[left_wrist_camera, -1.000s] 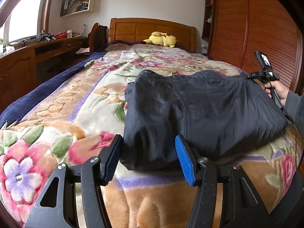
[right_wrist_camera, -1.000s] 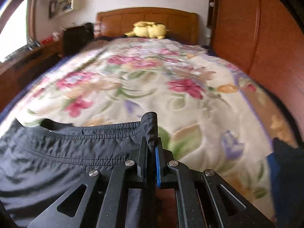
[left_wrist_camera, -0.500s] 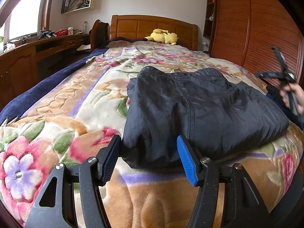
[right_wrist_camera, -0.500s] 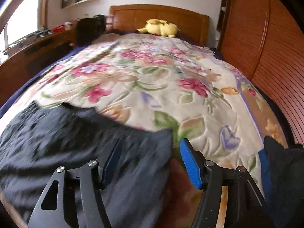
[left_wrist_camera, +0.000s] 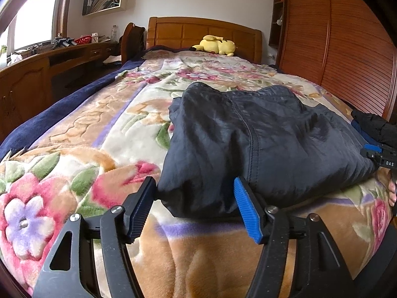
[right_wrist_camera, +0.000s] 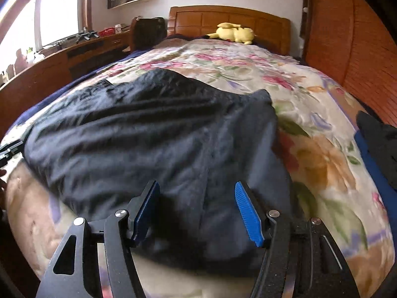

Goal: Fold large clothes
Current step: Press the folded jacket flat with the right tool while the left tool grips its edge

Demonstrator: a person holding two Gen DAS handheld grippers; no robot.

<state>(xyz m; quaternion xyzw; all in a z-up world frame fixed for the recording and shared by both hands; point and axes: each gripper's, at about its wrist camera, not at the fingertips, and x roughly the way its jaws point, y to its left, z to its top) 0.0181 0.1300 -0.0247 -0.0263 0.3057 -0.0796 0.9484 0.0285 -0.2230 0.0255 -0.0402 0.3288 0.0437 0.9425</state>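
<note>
Dark trousers (left_wrist_camera: 260, 144), folded into a bundle, are lying on the near end of the bed's floral blanket (left_wrist_camera: 104, 124), with their near edge right at the tips of both tools. The left gripper (left_wrist_camera: 196, 207) and right gripper (right_wrist_camera: 197, 211) both have jaws spread apart, nothing clamped.

My guess at the risks: the fabric looks thin and slippery, so a pinch could catch only the top layer and peel the fold open. The blanket is plush too, so the jaws could snag it along with the cloth. There's also another dark garment (right_wrist_camera: 379, 144) at the right edge that could get dragged in.

The only readable writing is "DAS" on the other tool, at the right edge of the left view.
</note>
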